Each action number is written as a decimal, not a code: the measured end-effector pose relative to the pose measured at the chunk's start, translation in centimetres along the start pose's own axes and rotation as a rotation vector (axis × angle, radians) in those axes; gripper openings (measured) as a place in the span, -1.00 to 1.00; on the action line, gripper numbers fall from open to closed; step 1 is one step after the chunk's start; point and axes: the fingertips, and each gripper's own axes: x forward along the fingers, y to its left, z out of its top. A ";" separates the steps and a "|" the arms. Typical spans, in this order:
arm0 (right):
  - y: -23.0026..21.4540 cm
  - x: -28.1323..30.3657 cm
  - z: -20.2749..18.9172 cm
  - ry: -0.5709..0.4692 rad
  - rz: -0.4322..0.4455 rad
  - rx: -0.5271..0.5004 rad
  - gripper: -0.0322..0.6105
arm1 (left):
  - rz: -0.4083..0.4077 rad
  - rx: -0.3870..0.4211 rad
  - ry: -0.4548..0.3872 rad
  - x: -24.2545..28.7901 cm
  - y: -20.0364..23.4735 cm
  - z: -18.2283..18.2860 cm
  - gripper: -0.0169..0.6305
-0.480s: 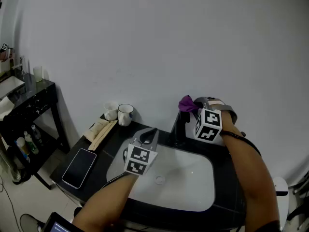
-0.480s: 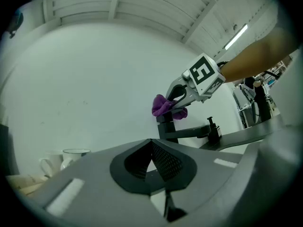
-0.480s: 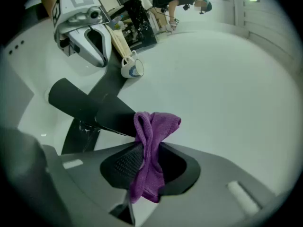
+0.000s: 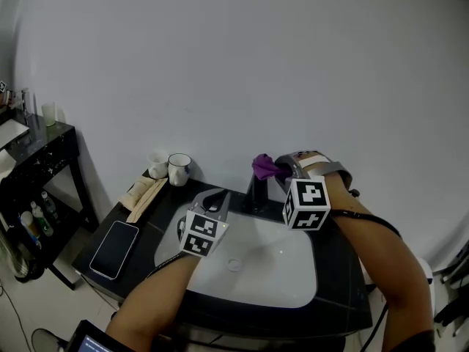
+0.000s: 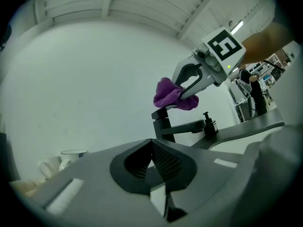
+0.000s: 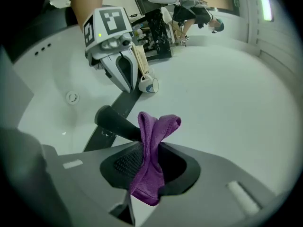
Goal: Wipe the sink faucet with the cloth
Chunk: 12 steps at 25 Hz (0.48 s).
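No words or numbers can be read. The left hand-held gripper point(image 4: 219, 196) and right hand-held gripper point(image 4: 283, 169) carry only black-and-white square marks.

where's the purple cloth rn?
Head view, center-right: the purple cloth is clamped in the right gripper, right over the top of the black faucet behind the white sink.

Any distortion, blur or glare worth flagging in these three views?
Head view: wide-angle bending, dim corners; faucet and cloth sharp. Left gripper view: fisheye, black vignette, bright ceiling light top right. Right gripper view: fisheye; cloth crisp in the right gripper, background people small and soft.
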 end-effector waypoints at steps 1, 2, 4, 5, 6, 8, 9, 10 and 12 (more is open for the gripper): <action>0.2 -0.6 0.2 -0.004 -0.002 -0.004 -0.59 | 0.004 0.005 0.007 -0.1 0.1 -0.1 -0.90; 0.3 -1.2 0.4 -0.009 -0.005 -0.010 -0.59 | 0.009 0.008 0.014 -0.1 0.2 -0.3 -0.90; 0.7 -2.4 0.6 -0.021 -0.008 -0.005 -0.59 | 0.020 0.013 0.033 -0.3 0.3 -0.7 -0.90; 0.9 -3.0 0.8 -0.027 -0.009 0.001 -0.59 | 0.025 0.015 0.044 -0.4 0.4 -0.9 -0.90; 1.2 -3.5 0.9 -0.034 -0.011 0.007 -0.59 | 0.029 0.015 0.055 -0.5 0.5 -1.1 -0.90; 1.9 -4.3 1.1 -0.046 -0.012 0.016 -0.59 | 0.030 0.017 0.068 -0.6 0.5 -1.4 -0.90; 2.3 -4.5 1.2 -0.051 -0.008 0.024 -0.59 | 0.029 0.020 0.067 -0.6 0.4 -1.3 -0.90; 2.8 -4.7 1.1 -0.055 -0.002 0.033 -0.59 | 0.028 0.023 0.062 -0.5 0.3 -1.1 -0.90; 3.8 -4.6 0.9 -0.056 0.010 0.057 -0.59 | 0.026 0.021 0.059 -0.6 0.2 -0.9 -0.90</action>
